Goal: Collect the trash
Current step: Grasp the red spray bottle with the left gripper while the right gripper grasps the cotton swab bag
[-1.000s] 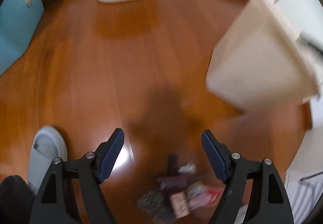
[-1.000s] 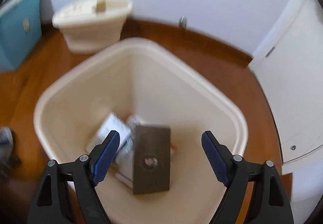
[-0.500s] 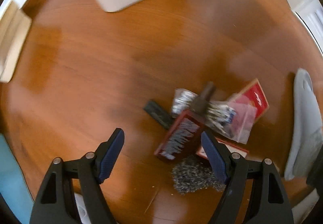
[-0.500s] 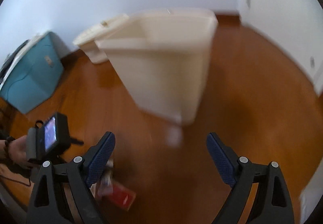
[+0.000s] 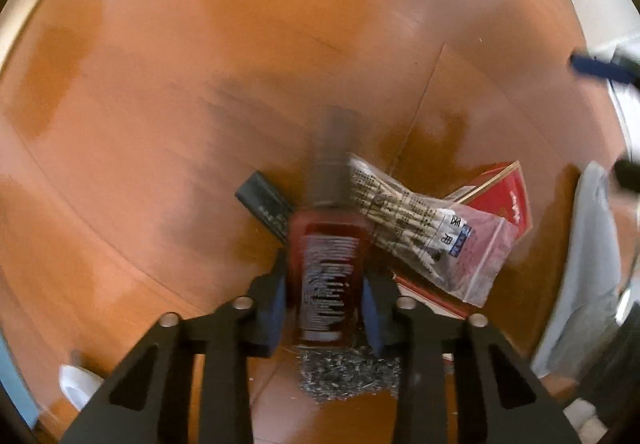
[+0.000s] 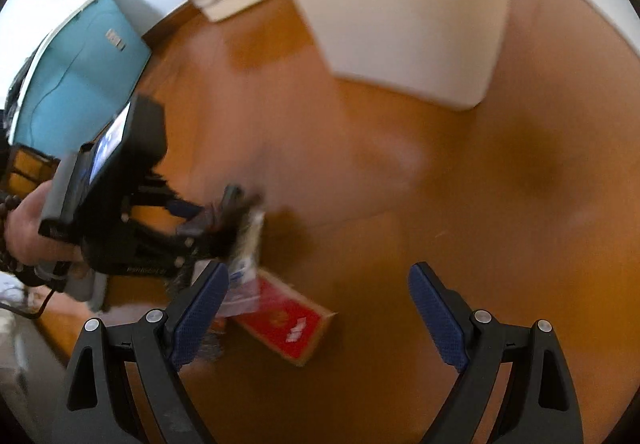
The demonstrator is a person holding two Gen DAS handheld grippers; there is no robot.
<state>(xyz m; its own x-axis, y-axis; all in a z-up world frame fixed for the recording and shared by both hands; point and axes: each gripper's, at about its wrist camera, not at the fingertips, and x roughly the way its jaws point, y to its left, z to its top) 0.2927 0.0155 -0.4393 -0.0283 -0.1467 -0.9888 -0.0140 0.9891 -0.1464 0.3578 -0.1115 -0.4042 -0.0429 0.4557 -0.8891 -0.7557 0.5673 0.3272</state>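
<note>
Pinching a dark red bottle (image 5: 326,276) across its flat body between just-closed pads of the left hand-held gripper (image 5: 324,300), low over the floor (image 5: 200,83) litter pile. Probably rigid, light, slick (gripping mid-body suits). Blurring the cap and label. Hanging spread and empty, the right hand-held gripper (image 6: 318,318).

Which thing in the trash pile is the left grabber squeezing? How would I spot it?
Find the little heap of trash on the orange-brown wooden floor. In its middle the left gripper, whose jaws have just been closing, pinches a dark red bottle with white lettering. Unlike the flat bright red box and the clear plastic bag of cotton swabs beside it, it has a dark cap.
</note>
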